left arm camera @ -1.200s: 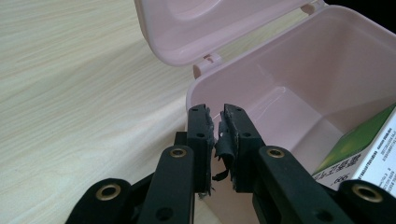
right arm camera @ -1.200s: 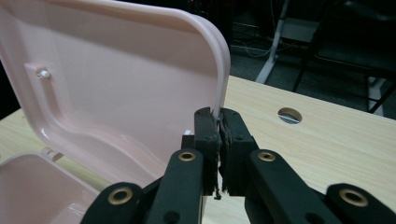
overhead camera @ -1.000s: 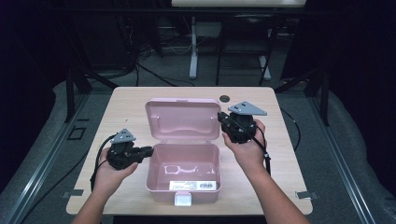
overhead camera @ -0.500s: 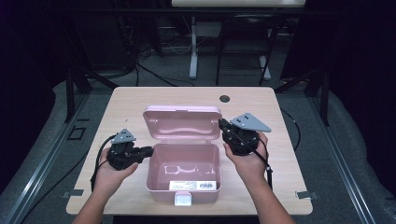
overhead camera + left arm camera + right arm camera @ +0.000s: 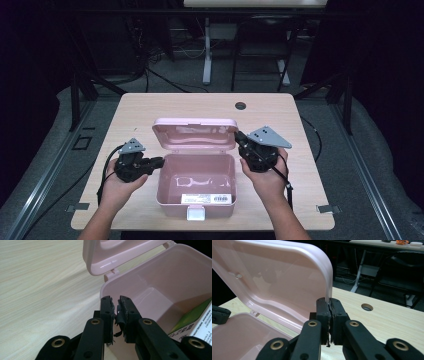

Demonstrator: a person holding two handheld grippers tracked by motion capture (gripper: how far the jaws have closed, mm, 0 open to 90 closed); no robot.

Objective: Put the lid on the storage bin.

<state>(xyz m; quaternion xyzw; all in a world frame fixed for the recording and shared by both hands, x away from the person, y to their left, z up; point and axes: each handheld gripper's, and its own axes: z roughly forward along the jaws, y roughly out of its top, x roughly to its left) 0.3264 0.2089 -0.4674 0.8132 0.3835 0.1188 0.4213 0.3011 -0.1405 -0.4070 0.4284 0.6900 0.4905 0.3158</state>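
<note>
A: Nearest to us on the tabletop (image 5: pixel 150 107) sits the pink box (image 5: pixel 196 195), its front wall with a white latch and a printed label facing us in the high view. What do we get from the gripper views that the high view leaves out?

B: From the left gripper view we see into the box (image 5: pixel 160 300): a green and white printed carton (image 5: pixel 192 325) lies inside against the wall at the right edge. From above, the inside reads as pale pink with glare, and we cannot make that carton out.

A: And the left gripper (image 5: pixel 156 162)?

B: We hold it at the box's left wall. In its own view the left gripper (image 5: pixel 115 302) has its jaws pinched on the thin top rim at the box's corner, with a slim gap between the pads where the rim sits.

A: Farther back?

B: The lid (image 5: pixel 195 134) stands raised on its hinge behind the box. The right gripper (image 5: pixel 239 137) meets the lid's right edge. In the right gripper view the right gripper (image 5: pixel 329 301) is nearly fully closed, clamped on that rounded edge of the lid (image 5: pixel 274 285).

A: Beyond that?

B: A round hole (image 5: pixel 240 105) in the tabletop, seen also past the jaws in the right gripper view (image 5: pixel 367 307).
</note>
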